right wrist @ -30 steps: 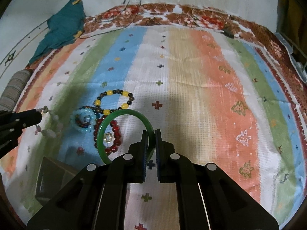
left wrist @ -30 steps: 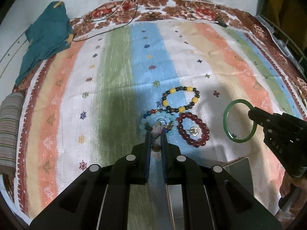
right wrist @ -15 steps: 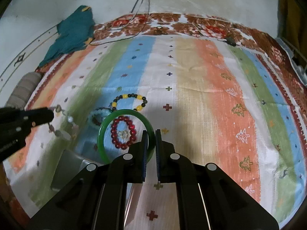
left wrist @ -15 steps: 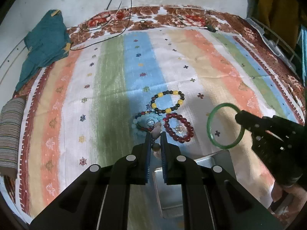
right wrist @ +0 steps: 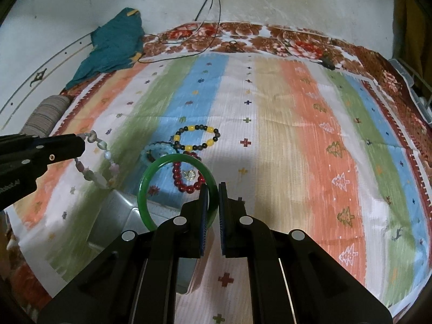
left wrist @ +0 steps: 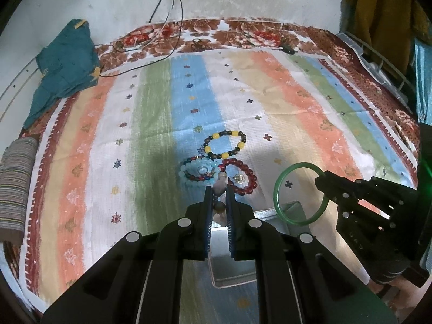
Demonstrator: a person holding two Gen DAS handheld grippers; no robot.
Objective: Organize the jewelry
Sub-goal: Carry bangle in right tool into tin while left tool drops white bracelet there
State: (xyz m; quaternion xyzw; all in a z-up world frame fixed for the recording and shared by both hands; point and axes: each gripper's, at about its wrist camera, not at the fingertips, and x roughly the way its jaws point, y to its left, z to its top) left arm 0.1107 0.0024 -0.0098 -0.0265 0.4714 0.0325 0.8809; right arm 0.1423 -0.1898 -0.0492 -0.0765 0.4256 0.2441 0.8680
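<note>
Over striped cloth [left wrist: 167, 124], left gripper [left wrist: 219, 189] (stamped "Robot.AI") pinches beads [right wrist: 94, 174], right gripper [right wrist: 213, 189] green bangle [right wrist: 151, 178].

The cloth [left wrist: 151, 124] is showing stripes of orange, white, green, blue and beige, with small crosses and stars, and a brown border of red flowers. The bangle [right wrist: 151, 172] is looking plain green. One bracelet [left wrist: 225, 145] is mixing yellow and dark beads, another [left wrist: 249, 178] is shining dark red, and a third [left wrist: 186, 171] is pale blue. The strand [right wrist: 94, 172] is carrying pale pink and white stones. The rag [left wrist: 64, 62] is teal with yellow marks. Both tongs are black with blue pads [right wrist: 203, 216].
</note>
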